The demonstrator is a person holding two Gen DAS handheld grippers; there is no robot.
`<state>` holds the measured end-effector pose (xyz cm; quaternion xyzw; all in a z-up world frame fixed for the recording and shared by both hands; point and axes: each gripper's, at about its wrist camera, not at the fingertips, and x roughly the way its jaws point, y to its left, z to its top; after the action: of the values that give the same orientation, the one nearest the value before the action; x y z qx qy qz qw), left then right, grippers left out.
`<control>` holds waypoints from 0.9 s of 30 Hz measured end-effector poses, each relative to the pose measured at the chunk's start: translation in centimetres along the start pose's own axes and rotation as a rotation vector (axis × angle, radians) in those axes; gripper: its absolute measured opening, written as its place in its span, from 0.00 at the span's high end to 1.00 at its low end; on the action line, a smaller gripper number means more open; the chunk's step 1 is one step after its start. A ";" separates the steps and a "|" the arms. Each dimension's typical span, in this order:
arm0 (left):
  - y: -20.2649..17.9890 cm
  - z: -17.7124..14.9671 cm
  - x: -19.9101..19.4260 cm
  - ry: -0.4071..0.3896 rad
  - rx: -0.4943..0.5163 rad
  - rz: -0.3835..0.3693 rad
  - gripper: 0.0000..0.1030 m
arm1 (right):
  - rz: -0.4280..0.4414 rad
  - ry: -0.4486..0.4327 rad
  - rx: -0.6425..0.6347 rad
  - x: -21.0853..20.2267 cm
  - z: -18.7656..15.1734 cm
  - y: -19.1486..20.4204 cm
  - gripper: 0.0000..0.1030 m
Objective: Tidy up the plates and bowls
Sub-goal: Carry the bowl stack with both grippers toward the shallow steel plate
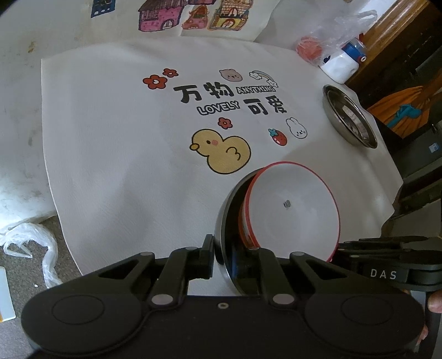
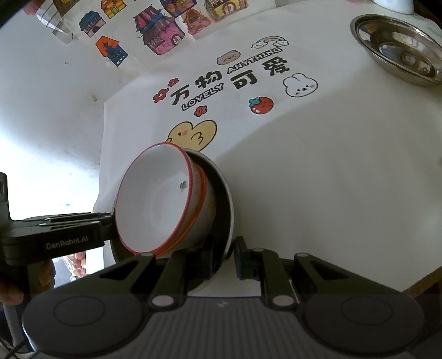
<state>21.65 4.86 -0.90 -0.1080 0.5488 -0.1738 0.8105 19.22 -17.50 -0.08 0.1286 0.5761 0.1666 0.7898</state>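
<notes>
A steel bowl point(image 1: 230, 221) point(image 2: 221, 198) holds a white bowl with a red rim point(image 1: 292, 210) point(image 2: 154, 201), which is nested in a second, orange-rimmed bowl. The stack sits tilted over the printed cloth. My left gripper point(image 1: 232, 259) is shut on the steel bowl's near rim. My right gripper point(image 2: 225, 259) is shut on the rim at the opposite side. Each gripper also shows in the other view: the right gripper point(image 1: 342, 248) and the left gripper point(image 2: 110, 221) reach in from the side. A shallow steel plate point(image 1: 349, 116) point(image 2: 397, 47) lies at the far right.
A white cloth with a duck print point(image 1: 221, 152) covers the table. At the far right corner a plastic bag point(image 1: 345, 24) holds red items beside a white container point(image 1: 339, 66). More crumpled plastic point(image 1: 27, 237) lies at the left. The table edge point(image 2: 420, 287) runs close on the right.
</notes>
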 end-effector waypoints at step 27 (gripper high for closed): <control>-6.8 2.4 2.6 -0.018 0.102 -0.038 0.90 | -0.017 -0.101 0.067 -3.9 -0.4 -6.0 0.83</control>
<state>23.68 -2.49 0.29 -0.0785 0.5300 -0.2158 0.8163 18.42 -24.55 0.80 0.1583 0.5419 0.1339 0.8145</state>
